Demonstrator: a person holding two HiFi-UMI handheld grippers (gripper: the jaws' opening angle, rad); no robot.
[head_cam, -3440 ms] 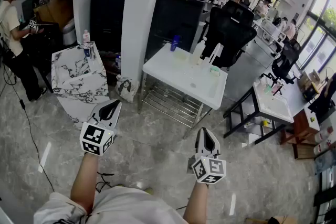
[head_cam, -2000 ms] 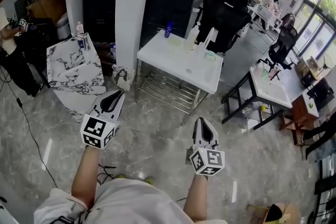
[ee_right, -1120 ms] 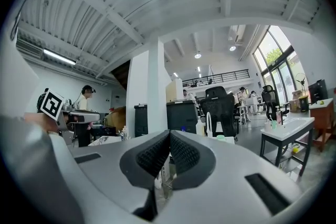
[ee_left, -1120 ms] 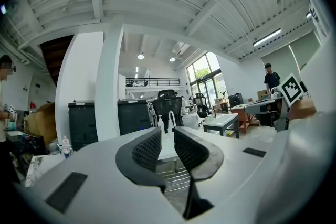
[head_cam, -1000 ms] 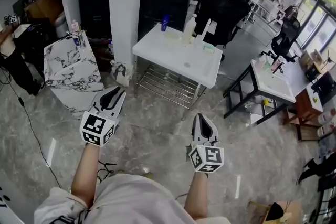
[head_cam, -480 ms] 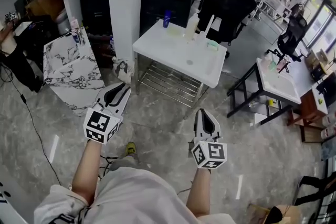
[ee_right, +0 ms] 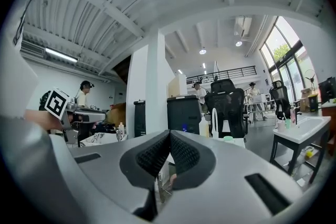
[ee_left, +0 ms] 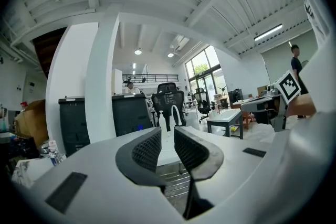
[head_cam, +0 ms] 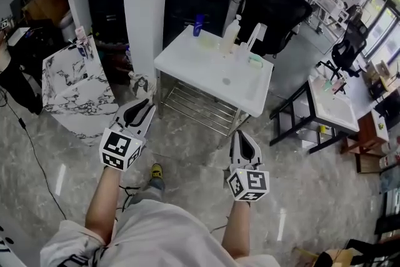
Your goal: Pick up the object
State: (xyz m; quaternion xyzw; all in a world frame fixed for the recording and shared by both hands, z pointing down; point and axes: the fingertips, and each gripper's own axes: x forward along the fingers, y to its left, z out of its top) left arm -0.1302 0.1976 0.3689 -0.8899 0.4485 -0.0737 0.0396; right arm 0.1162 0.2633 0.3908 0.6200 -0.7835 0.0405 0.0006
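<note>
Head view looks down on both claws held low over the grey floor (head_cam: pixel 187 162), in the lower half of the frame. The left claw (head_cam: pixel 144 105) points toward the upper middle, and in the left gripper view its two pads stand a narrow gap apart with nothing between them. The right claw (head_cam: pixel 240 135) is at the lower right of centre. In the right gripper view its pads meet at the tips and hold nothing.

Which object the task means, I cannot tell. The small things stand on a white bench (head_cam: pixel 209 69) in the upper middle of the frame, well apart from both claws: a blue bottle (head_cam: pixel 199 25) at its far edge, a clear bottle (head_cam: pixel 232 29) to the right of it, then a white pump bottle (head_cam: pixel 257 35) and a small green thing (head_cam: pixel 255 60). Under the bench is a wire shelf (head_cam: pixel 197 110). A white pillar (head_cam: pixel 139 3) rises just left of the bench, and a marble-patterned block (head_cam: pixel 72 87) stands at the left of the frame.
</note>
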